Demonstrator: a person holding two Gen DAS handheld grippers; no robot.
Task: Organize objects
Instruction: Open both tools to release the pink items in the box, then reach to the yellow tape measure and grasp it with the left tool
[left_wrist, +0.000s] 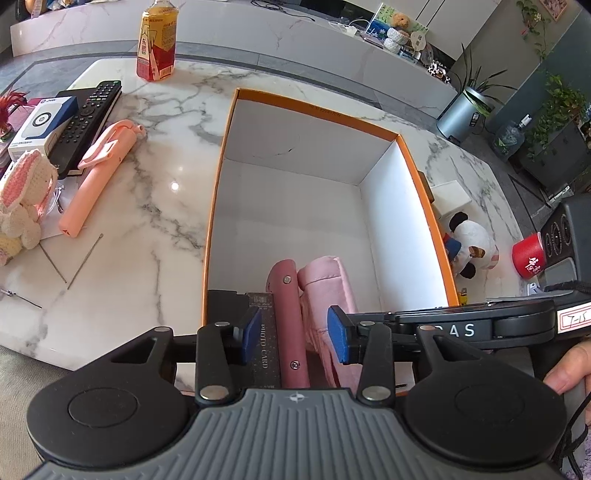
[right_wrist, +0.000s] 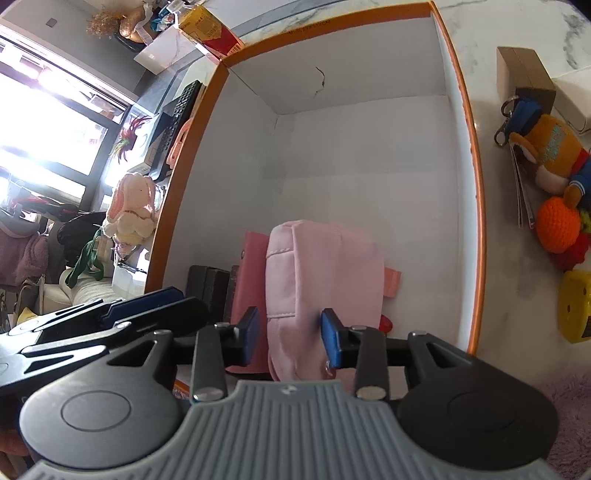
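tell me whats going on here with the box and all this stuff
A person is tidying items into an orange-rimmed box on a marble table. The left gripper straddles a dark pink case and the right gripper a pink pouch, both standing at the near end; neither looks clamped. A remote and plush toys wait outside.

Orange-rimmed box (left_wrist: 221, 155) with white inner walls sits open on the marble tabletop (left_wrist: 155, 122), mostly bare inside; along its near wall, standing on edge side by side: black "PHOTO CARD" case (left_wrist: 263, 347), dusty-rose snap-button case (left_wrist: 286, 317), soft light-pink pouch (right_wrist: 317, 273), each touching the next. Still out on the tabletop left of the box: peach folding stick (left_wrist: 94, 184), black remote (left_wrist: 90, 114) on a stack of boxes, crocheted pink-and-cream bunny (left_wrist: 22, 199), yellow-red drink bottle (left_wrist: 157, 40) upright at the far side. Right of the box: panda plush (left_wrist: 471, 243), red cup (left_wrist: 530, 256) on its side, orange crochet ball (right_wrist: 557, 225), yellow item (right_wrist: 576, 310).
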